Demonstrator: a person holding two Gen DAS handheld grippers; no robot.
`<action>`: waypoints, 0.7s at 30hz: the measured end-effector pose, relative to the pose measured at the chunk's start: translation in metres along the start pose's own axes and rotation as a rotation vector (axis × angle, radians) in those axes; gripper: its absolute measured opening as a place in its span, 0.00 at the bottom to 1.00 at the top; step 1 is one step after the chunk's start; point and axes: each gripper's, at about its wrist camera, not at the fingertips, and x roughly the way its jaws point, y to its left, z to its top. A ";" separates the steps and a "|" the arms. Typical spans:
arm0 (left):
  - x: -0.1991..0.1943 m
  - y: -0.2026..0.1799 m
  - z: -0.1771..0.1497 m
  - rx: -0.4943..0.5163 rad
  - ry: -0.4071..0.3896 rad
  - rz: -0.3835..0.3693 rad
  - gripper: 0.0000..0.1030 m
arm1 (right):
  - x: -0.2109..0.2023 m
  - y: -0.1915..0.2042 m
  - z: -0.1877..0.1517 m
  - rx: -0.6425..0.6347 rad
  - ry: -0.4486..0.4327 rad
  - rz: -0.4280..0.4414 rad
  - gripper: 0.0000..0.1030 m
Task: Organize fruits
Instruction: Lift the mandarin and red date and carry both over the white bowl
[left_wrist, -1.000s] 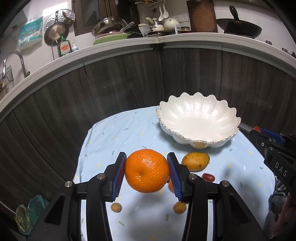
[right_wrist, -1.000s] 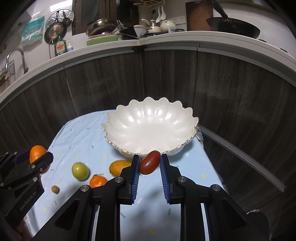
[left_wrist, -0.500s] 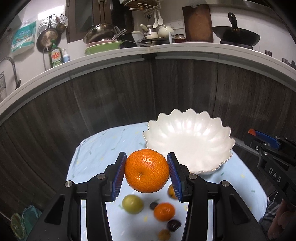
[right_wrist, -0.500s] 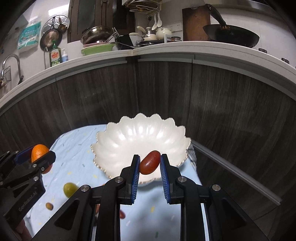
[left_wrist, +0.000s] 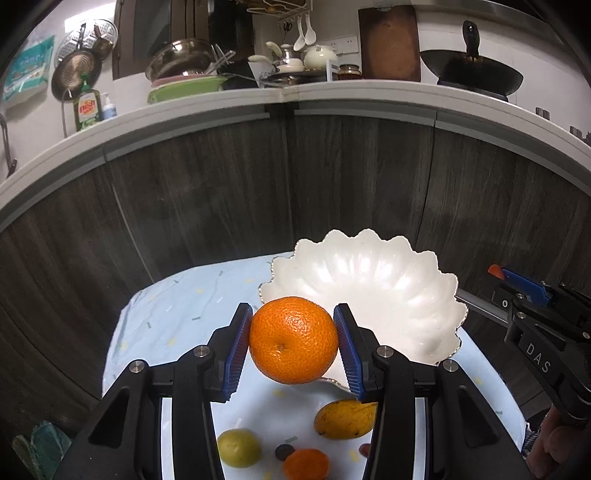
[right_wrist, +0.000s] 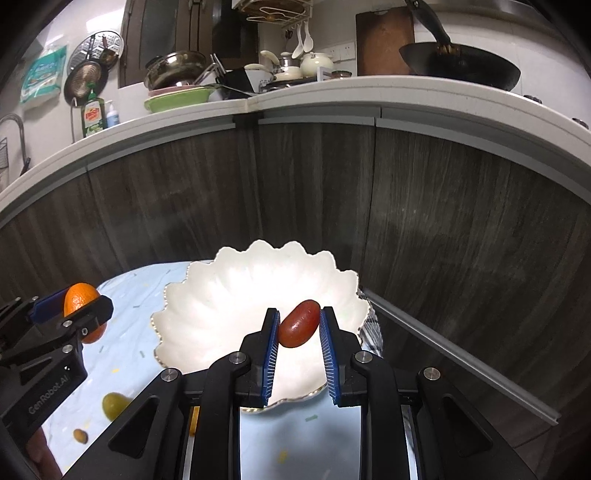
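My left gripper (left_wrist: 293, 345) is shut on a large orange (left_wrist: 293, 339) and holds it in the air over the near left rim of the white scalloped bowl (left_wrist: 388, 280). My right gripper (right_wrist: 298, 341) is shut on a small red oval fruit (right_wrist: 299, 323) and holds it above the bowl (right_wrist: 229, 302), which is empty. The left gripper and its orange (right_wrist: 79, 301) also show at the left of the right wrist view. The right gripper (left_wrist: 517, 291) shows at the right of the left wrist view.
On the light blue cloth (left_wrist: 173, 317) below lie a yellow mango (left_wrist: 345, 419), a green fruit (left_wrist: 238, 446), a small orange (left_wrist: 306, 463) and a dark small fruit (left_wrist: 284, 451). Dark wood cabinet fronts (left_wrist: 221, 203) stand right behind the table. A small brown fruit (right_wrist: 80, 435) lies at the left.
Both grippers have risen and moved forward with their fruit. The bowl now lies lower and nearer under them. The loose fruits have slid toward the bottom of the views.
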 end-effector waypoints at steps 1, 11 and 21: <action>0.003 -0.001 0.000 0.003 0.005 -0.002 0.43 | 0.003 -0.001 0.000 0.002 0.003 -0.001 0.23; 0.046 -0.006 0.003 0.021 0.072 -0.025 0.44 | 0.043 -0.004 -0.001 0.011 0.093 0.011 0.23; 0.077 -0.012 0.001 0.038 0.124 -0.031 0.44 | 0.071 -0.005 -0.008 0.014 0.149 0.025 0.23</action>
